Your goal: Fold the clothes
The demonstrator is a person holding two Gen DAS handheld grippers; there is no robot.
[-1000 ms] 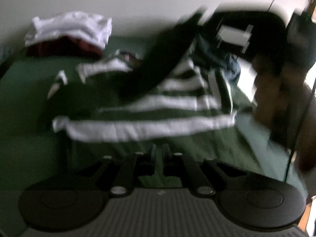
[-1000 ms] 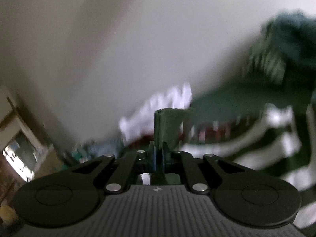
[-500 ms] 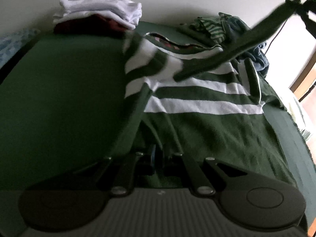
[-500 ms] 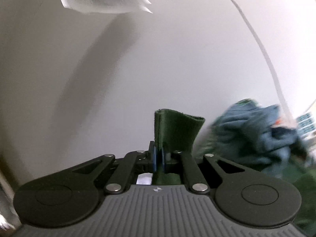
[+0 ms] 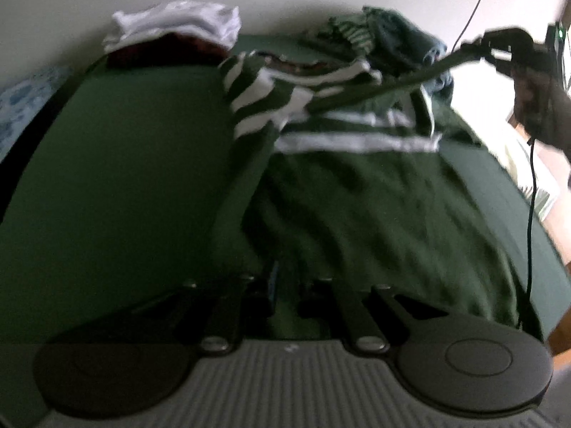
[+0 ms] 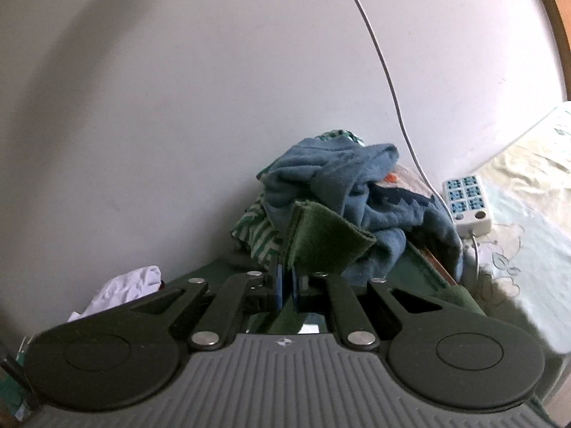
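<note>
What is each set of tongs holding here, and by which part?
Right tongs: shut on a dark green cuff or sleeve end of the striped sweater. Left tongs: opening, with the sweater's lower fabric between them.

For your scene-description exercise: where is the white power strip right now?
In the right wrist view, the white power strip lies at the right, against the wall, beside the heap of blue clothes.

Since a second ago: green striped sweater (image 5: 357,192) no longer draped high across the left wrist view; body now spread flat on the green bed cover (image 5: 117,178). Sleeve drawn taut from sweater toward right gripper (image 5: 499,48), away from the white folded stack (image 5: 178,25). Left gripper (image 5: 285,285) jaws opening, hem fabric between them.
</note>
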